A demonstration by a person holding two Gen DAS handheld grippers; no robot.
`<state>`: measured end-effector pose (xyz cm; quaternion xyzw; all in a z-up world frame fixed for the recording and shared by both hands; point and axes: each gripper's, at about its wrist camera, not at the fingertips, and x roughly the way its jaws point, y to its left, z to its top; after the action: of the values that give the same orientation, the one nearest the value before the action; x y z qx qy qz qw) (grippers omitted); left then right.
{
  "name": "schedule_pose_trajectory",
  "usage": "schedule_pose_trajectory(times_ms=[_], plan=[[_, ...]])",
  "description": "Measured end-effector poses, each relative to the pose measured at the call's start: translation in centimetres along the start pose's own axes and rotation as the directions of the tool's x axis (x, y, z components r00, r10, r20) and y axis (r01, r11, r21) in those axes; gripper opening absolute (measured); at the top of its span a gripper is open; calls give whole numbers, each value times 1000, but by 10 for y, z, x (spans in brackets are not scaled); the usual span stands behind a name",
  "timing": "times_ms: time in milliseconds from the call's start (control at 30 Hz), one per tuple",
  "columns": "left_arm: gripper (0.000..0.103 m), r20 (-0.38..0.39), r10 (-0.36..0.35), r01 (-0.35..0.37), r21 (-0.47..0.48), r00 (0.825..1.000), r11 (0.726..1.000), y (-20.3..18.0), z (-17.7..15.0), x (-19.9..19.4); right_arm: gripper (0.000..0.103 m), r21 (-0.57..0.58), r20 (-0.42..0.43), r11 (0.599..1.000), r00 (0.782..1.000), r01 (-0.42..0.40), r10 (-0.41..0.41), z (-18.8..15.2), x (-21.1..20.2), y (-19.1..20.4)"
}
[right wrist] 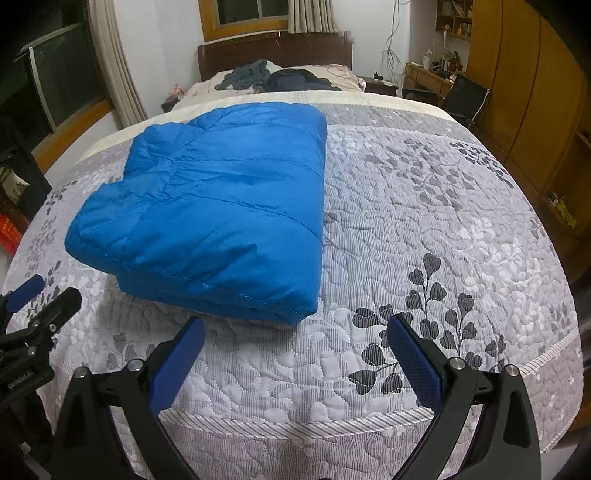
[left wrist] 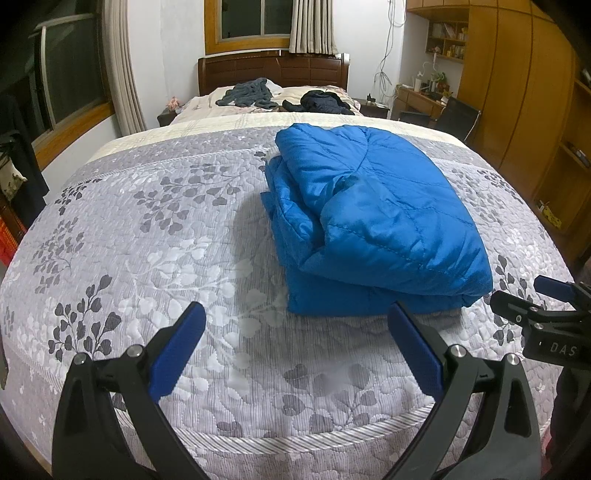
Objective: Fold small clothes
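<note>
**Over the foot of the bed: both tongs apart, jacket folded**

Over the near edge of the bed, the left tongs (left wrist: 295, 314) hang with their blue pads spread wide and nothing between them. Just beside them to the right, the right tongs (right wrist: 295, 328) are likewise agape and empty, above the grey leaf-patterned quilt (right wrist: 424, 229). Neither pair touches any cloth.

Ahead of them lies the blue quilted jacket (left wrist: 373, 218), folded into a thick bundle with its layers stacked and its stitched hem facing the tongs. It rests on the quilt, near the foot of the bed, forward and to the right of the left tongs, forward and to the left of the right tongs.

Farther up, by the dark wooden headboard (left wrist: 273, 70), a grey garment (left wrist: 249, 94) and a dark garment (left wrist: 323, 101) lie loosely heaped on the pillows. A curtained window (left wrist: 255, 18) sits above, and wooden wardrobes (left wrist: 517, 92) line the right wall.
</note>
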<state>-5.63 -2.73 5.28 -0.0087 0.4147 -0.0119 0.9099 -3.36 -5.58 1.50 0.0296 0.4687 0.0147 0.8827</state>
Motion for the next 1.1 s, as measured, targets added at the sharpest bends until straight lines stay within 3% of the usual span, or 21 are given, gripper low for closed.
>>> schedule_pose_trajectory(times_ms=[1100], plan=[[98, -1, -1, 1, 1, 1000, 1000, -1, 0, 0, 99, -3, 9, 1000, 1000, -4, 4, 3, 3, 2]])
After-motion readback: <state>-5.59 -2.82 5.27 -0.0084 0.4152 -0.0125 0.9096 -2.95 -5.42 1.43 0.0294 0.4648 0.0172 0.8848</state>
